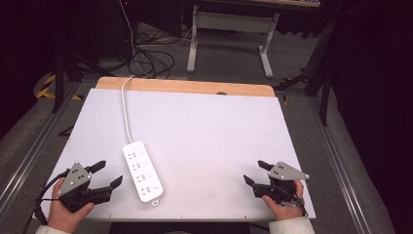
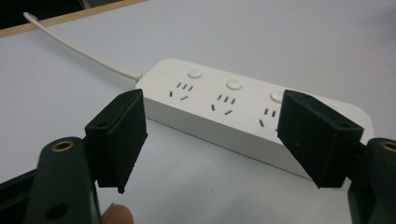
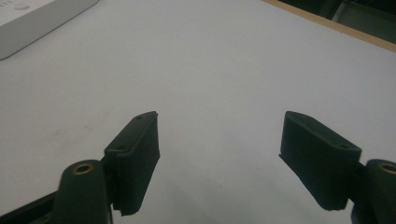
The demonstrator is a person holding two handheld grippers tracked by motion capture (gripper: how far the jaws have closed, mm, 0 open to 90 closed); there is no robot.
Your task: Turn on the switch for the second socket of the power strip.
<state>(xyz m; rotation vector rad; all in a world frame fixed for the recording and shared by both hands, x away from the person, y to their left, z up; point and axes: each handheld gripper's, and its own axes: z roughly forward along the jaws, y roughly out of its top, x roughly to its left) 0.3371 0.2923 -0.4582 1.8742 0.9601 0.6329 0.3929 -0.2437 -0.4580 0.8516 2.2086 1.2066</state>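
A white power strip (image 1: 142,171) lies on the white table (image 1: 204,131) at the front left, its cable (image 1: 125,109) running to the far edge. In the left gripper view the power strip (image 2: 233,107) shows several sockets and round buttons just beyond the jaws. My left gripper (image 1: 108,174) rests at the front left corner, open and empty, a short way left of the strip. At the front right, my right gripper (image 1: 256,172) is open too, over bare table. Its jaws stand wide apart in the right gripper view, with a corner of the strip (image 3: 32,18) at top left.
A wooden strip (image 1: 185,87) runs along the table's far edge. Beyond it on the floor are tangled cables (image 1: 151,61) and the legs of another desk (image 1: 229,34). Metal rails (image 1: 341,161) flank the table.
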